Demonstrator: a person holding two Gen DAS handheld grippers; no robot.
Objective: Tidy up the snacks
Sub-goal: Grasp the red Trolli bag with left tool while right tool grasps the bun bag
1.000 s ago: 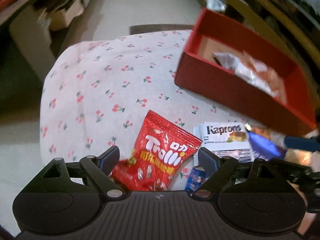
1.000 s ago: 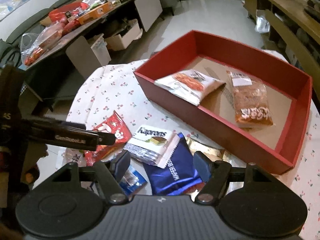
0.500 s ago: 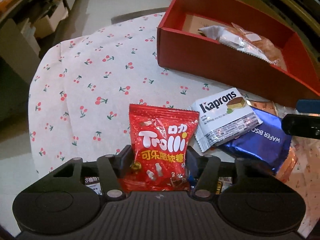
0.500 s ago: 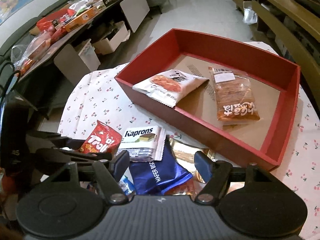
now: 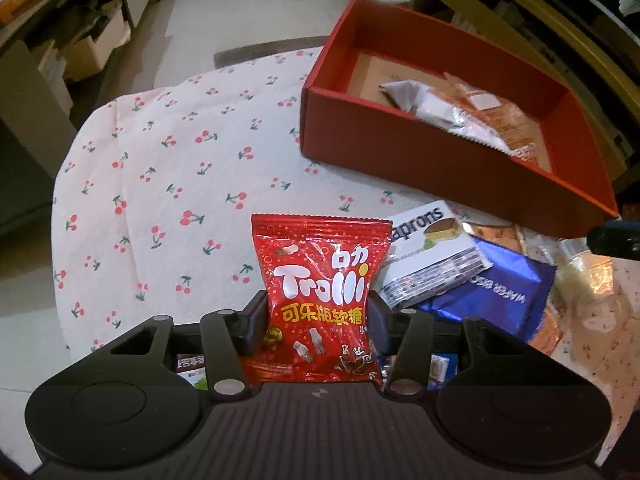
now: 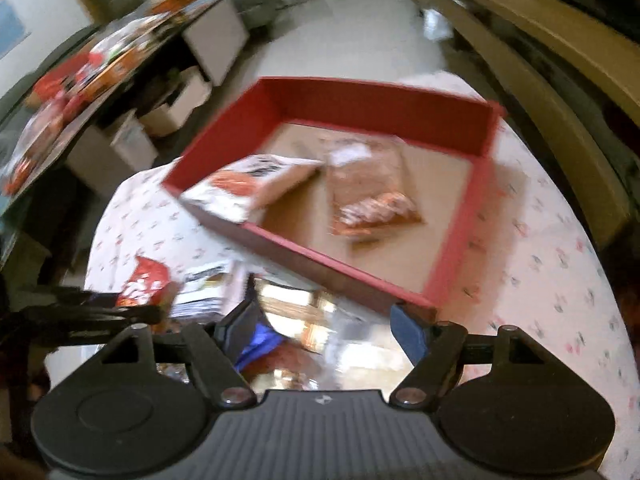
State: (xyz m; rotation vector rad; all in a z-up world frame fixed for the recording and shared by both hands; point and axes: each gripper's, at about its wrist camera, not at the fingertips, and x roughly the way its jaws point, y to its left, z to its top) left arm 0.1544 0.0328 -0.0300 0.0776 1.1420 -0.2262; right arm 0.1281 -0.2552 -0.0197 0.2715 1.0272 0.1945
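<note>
My left gripper [image 5: 318,320] is shut on a red Trolli candy bag [image 5: 320,292] and holds it upright above the cherry-print tablecloth [image 5: 168,168]. A red box [image 5: 460,168] lies ahead to the right with a white packet [image 5: 436,108] and an orange packet [image 5: 508,124] inside. A white Kaprons packet [image 5: 432,256], a blue wafer packet [image 5: 496,300] and a gold wrapper [image 5: 580,276] lie near the box. My right gripper [image 6: 324,324] is open above the gold wrapper [image 6: 304,308], in front of the red box [image 6: 452,264]. The Trolli bag [image 6: 146,282] shows at its left.
A low table [image 6: 100,64] piled with snacks stands at the far left, with cardboard boxes [image 5: 96,44] under it. A wooden bench [image 6: 560,92] runs along the right. The right wrist view is blurred by motion.
My left gripper closed on the Trolli bag and lifted it off the cloth. My right gripper moved forward and right, over the gold wrapper toward the box.
</note>
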